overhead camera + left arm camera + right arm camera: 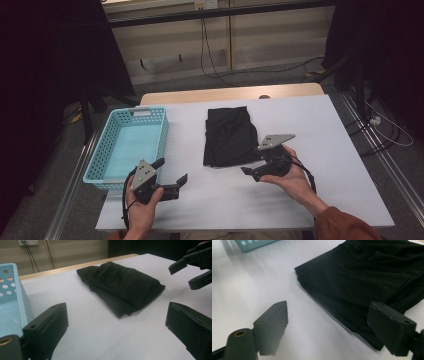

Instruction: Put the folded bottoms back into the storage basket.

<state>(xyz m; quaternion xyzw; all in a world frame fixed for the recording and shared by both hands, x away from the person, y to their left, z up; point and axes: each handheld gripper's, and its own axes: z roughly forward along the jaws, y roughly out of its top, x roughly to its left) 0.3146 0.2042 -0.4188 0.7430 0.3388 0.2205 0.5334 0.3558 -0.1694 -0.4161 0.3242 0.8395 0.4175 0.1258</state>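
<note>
Your right gripper (254,169) hangs open beside the folded cloth (227,136), left gripper (171,176) open too; pinch only the top layer and it unfolds.

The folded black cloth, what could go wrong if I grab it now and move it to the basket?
The right gripper is open at the near edge of the folded black cloth, so it might pinch only the top layer and the fold could fall open. The basket is beside the left gripper, so a trailing cloth could snag its rim.
</note>
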